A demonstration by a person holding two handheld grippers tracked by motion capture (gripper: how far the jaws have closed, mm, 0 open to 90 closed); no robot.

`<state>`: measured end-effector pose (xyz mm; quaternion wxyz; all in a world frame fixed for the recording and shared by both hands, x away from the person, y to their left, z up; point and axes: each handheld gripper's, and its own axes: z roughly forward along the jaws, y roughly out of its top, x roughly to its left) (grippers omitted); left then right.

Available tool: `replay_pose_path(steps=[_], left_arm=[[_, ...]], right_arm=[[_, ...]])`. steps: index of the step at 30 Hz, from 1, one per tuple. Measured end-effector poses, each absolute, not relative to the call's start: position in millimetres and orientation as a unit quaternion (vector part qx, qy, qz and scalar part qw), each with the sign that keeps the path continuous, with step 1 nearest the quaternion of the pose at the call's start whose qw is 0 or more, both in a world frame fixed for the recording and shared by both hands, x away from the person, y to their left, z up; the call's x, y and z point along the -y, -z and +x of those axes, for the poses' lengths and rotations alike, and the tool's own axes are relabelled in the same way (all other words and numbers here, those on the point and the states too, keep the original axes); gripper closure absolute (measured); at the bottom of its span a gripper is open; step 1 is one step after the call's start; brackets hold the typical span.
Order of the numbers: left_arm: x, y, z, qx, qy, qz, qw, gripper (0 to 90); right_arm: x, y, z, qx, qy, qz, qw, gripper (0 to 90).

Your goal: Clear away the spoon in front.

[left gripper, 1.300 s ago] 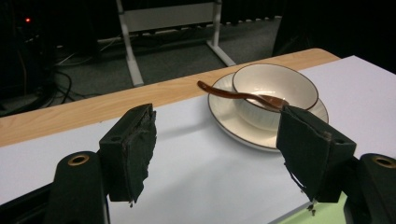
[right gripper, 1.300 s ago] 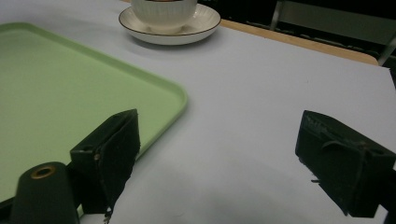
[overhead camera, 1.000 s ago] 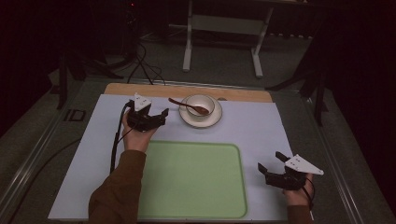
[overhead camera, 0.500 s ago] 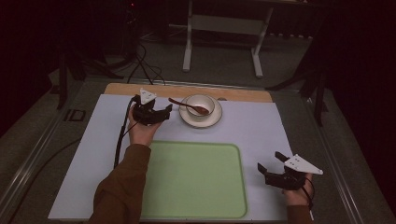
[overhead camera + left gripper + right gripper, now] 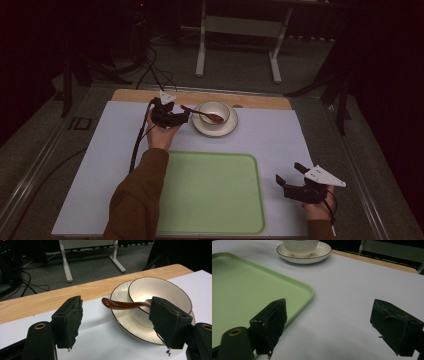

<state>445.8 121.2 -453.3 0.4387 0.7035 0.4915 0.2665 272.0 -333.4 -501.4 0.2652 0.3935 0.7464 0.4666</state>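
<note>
Spoon point(image 5: 125, 305) handle between left claw point(image 5: 117, 322) pads, untouched

A white sheet point(image 5: 280, 145) is spread over a wooden table point(image 5: 260, 100); grey floor point(image 5: 240, 65), a metal stand point(image 5: 237, 25) and cables point(image 5: 155, 70) are seen beyond.

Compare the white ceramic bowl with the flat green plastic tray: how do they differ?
The white ceramic bowl is round and deep; the flat green plastic tray is rectangular with rounded corners and shallow. The bowl stands on a white saucer and holds a brown spoon; the tray lies empty on the white mat. The tray is far larger. Both are upright.
</note>
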Motion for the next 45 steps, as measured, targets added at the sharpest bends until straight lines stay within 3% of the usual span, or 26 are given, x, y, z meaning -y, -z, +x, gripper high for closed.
replay_pose_path(steps=[15, 24, 31, 45], left_arm=[[-115.3, 470.0, 482.9, -0.525, -0.220, 0.698, 0.434, 35.7], [-110.6, 474.0, 478.2, -0.502, -0.202, 0.726, 0.424, 54.8], [-109.1, 468.0, 473.1, -0.483, -0.202, 0.730, 0.439, 63.8], [-105.1, 459.3, 456.5, -0.457, -0.209, 0.722, 0.475, 69.4]], right_arm=[[336.7, 500.7, 271.8, -0.742, -0.472, 0.397, 0.264, 13.7], [337.0, 500.6, 271.6, -0.741, -0.473, 0.397, 0.265, 13.7], [336.7, 500.7, 271.7, -0.741, -0.471, 0.398, 0.265, 13.7], [336.5, 501.1, 272.3, -0.743, -0.468, 0.399, 0.265, 13.7]])
